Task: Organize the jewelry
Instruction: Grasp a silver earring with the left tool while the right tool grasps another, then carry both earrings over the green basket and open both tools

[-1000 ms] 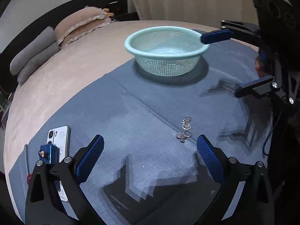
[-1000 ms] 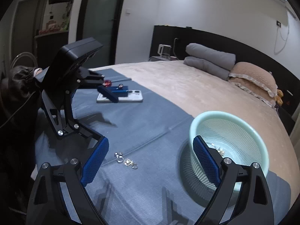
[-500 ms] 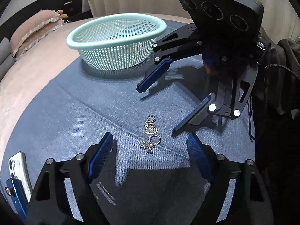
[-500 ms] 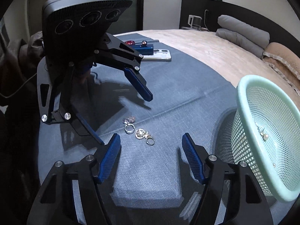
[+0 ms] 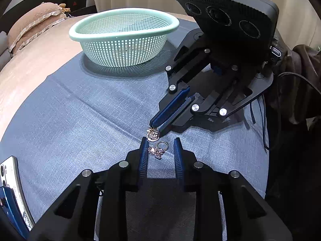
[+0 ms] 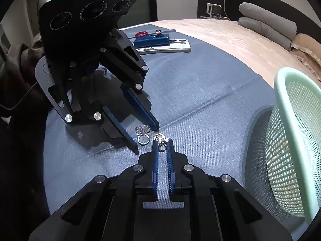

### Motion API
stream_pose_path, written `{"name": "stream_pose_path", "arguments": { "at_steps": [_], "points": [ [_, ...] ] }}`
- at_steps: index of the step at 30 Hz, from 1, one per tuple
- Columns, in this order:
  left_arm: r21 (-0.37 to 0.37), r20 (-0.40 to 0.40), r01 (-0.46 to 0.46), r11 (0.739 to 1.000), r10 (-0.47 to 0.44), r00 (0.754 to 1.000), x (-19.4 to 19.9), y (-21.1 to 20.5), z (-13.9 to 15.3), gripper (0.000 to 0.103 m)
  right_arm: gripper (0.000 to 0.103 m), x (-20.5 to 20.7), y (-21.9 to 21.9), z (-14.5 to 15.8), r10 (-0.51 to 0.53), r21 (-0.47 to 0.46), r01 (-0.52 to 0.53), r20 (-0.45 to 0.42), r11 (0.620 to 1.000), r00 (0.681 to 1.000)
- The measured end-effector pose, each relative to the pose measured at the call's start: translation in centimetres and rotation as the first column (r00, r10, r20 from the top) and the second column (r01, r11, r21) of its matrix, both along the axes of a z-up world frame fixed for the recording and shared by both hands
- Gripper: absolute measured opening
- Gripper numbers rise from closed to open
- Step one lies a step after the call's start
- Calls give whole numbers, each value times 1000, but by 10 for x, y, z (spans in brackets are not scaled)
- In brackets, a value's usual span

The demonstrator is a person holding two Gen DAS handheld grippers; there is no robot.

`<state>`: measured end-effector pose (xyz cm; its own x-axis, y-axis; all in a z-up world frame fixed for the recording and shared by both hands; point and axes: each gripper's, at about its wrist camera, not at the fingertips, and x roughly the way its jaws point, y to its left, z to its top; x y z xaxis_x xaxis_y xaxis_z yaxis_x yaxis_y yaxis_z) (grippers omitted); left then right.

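Observation:
Two jewelled rings lie on the blue cloth (image 5: 84, 120). My left gripper (image 5: 160, 143) is down on the cloth with its half-closed jaws around the silver ring (image 5: 158, 149), not clamped on it; this ring also shows in the right wrist view (image 6: 143, 134). My right gripper (image 6: 162, 143) has its jaws nearly together around the gold ring (image 6: 160, 138), which also shows in the left wrist view (image 5: 152, 135). I cannot tell if the pads grip it. The mint green mesh basket (image 5: 124, 38) stands beyond, also at the right of the right wrist view (image 6: 291, 140).
A white phone (image 6: 172, 47) with a blue block (image 6: 152, 40) on it lies at the far cloth edge, also in the left wrist view (image 5: 12, 184). Pillows (image 6: 268, 26) lie at the bed head. The cloth covers a beige bedspread (image 5: 26, 60).
Both grippers have dropped onto the rings and narrowed their jaws, the left around the silver ring, the right around the gold one. The rings have barely shifted.

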<state>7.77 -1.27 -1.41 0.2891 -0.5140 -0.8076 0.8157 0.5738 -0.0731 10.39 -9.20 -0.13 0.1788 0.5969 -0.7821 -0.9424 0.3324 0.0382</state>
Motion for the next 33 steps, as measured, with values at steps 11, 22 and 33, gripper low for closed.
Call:
{"name": "stream_pose_path", "arguments": {
  "at_steps": [11,22,33],
  "points": [
    [-96,-20,-360,928,360,933,-21,3,-8,17,2,-13,-15,-1,-139,24,139,-11,990,990],
    [-128,-50,-632,765,631,774,-43,5,-6,14,2,-34,-35,-8,-480,101,498,-163,861,862],
    [-132,-74,-661,739,657,750,-64,9,11,13,2,-50,-50,9,-530,180,606,-339,775,777]
  ]
}}
